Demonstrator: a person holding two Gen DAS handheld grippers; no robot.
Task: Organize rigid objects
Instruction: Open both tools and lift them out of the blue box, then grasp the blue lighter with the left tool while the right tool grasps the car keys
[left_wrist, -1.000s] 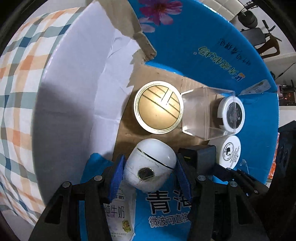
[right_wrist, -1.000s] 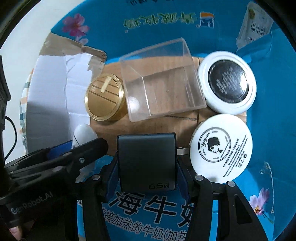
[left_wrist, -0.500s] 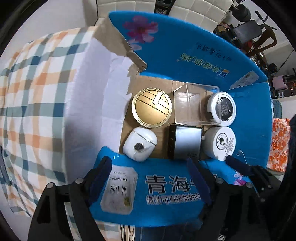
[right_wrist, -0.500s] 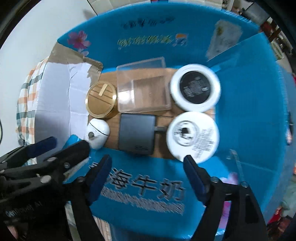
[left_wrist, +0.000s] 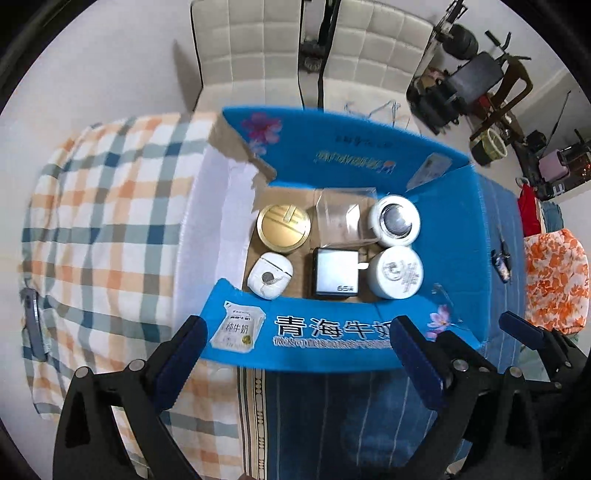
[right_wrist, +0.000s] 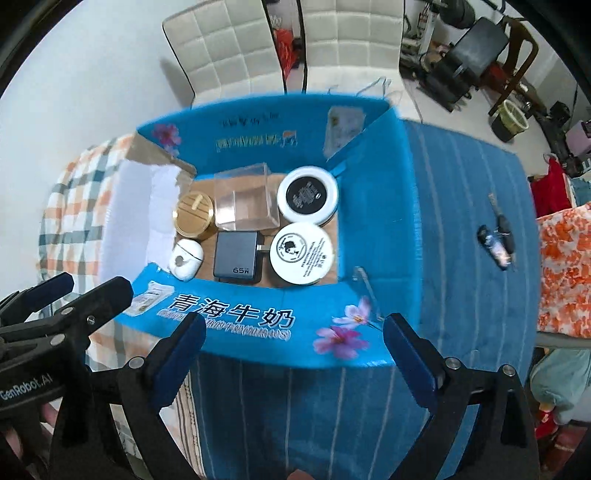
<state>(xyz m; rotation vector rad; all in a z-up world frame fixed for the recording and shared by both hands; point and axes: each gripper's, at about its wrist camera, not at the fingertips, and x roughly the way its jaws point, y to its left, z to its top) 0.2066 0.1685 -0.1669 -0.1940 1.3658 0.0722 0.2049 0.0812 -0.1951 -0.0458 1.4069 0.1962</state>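
A blue cardboard box (left_wrist: 332, 332) (right_wrist: 258, 317) holds a gold round tin (left_wrist: 283, 228) (right_wrist: 194, 218), a clear plastic cube (left_wrist: 341, 221) (right_wrist: 245, 205), a black-lidded white jar (left_wrist: 395, 220) (right_wrist: 307, 195), a white egg-shaped case (left_wrist: 269, 275) (right_wrist: 186, 258), a dark 65W charger (left_wrist: 336, 272) (right_wrist: 237, 256) and a white cream jar (left_wrist: 397, 272) (right_wrist: 302, 253). My left gripper (left_wrist: 295, 358) and right gripper (right_wrist: 291, 354) are open and empty, raised above the box's near wall.
The box sits on a bed with a checked cloth (left_wrist: 103, 221) on the left and a blue striped cloth (right_wrist: 461, 221) on the right. Keys (right_wrist: 496, 240) lie on the blue cloth. White chairs (left_wrist: 258, 51) stand behind. An orange floral cloth (left_wrist: 554, 273) lies at the right.
Both grippers opened, releasing the white case and the charger into the box, then pulled back and up away from the box.
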